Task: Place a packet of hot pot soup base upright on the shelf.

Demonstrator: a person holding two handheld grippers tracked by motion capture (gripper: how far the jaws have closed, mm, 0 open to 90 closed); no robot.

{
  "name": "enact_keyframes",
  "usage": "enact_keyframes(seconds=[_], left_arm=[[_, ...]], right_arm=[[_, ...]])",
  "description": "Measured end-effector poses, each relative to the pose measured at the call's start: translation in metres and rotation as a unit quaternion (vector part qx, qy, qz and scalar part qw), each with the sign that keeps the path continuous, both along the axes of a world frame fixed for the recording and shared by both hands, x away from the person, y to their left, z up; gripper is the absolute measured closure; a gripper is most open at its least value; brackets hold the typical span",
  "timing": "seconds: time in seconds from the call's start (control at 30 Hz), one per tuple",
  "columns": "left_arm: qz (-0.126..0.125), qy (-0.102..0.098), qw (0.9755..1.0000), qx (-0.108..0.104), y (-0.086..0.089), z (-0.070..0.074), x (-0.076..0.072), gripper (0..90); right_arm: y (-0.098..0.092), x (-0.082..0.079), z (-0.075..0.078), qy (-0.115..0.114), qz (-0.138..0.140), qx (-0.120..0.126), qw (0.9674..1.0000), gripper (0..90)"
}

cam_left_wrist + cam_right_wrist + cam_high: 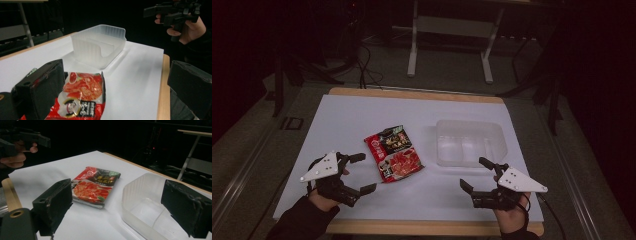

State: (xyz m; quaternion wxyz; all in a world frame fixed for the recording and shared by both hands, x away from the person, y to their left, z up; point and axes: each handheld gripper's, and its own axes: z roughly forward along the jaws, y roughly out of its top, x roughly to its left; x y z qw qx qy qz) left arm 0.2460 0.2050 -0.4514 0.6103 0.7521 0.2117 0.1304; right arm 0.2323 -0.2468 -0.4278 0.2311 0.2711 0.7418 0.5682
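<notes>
A red food packet (394,152) with printed pictures lies flat near the middle of the white table top (362,115). To its right stands a clear plastic container (469,142), with nothing in it. My left gripper (366,173) is open just left of the packet, jaws pointing right and holding nothing. My right gripper (473,173) hovers open in front of the container's near edge, jaws pointing left. In the left gripper view the packet (83,92) lies between and beyond the jaws, the container (100,46) farther off. In the right gripper view the packet (95,186) and container (145,212) lie ahead.
The table's wooden edge (432,227) runs along the front. Beyond the table a metal desk frame (452,45) and cables stand on the dark floor. In the left gripper view the other hand and its gripper (172,12) are at top right.
</notes>
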Motion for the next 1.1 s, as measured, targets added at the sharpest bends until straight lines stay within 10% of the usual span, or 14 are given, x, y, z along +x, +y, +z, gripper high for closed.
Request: enact_keyframes(seconds=[0.53, 1.1], left_arm=[[0.036, 0.018, 0.9991, 0.015, 0.004, 0.013, 0.037, 1.6], [0.083, 0.056, 0.9939, 0.045, 0.006, -0.007, 0.088, 1.7]], right_arm=[[0.008, -0.002, 0.002, -0.004, -0.005, -0.013, 0.9999, 10.1], [0.009, -0.005, 0.004, -0.013, 0.006, -0.025, 0.9996, 10.2]])
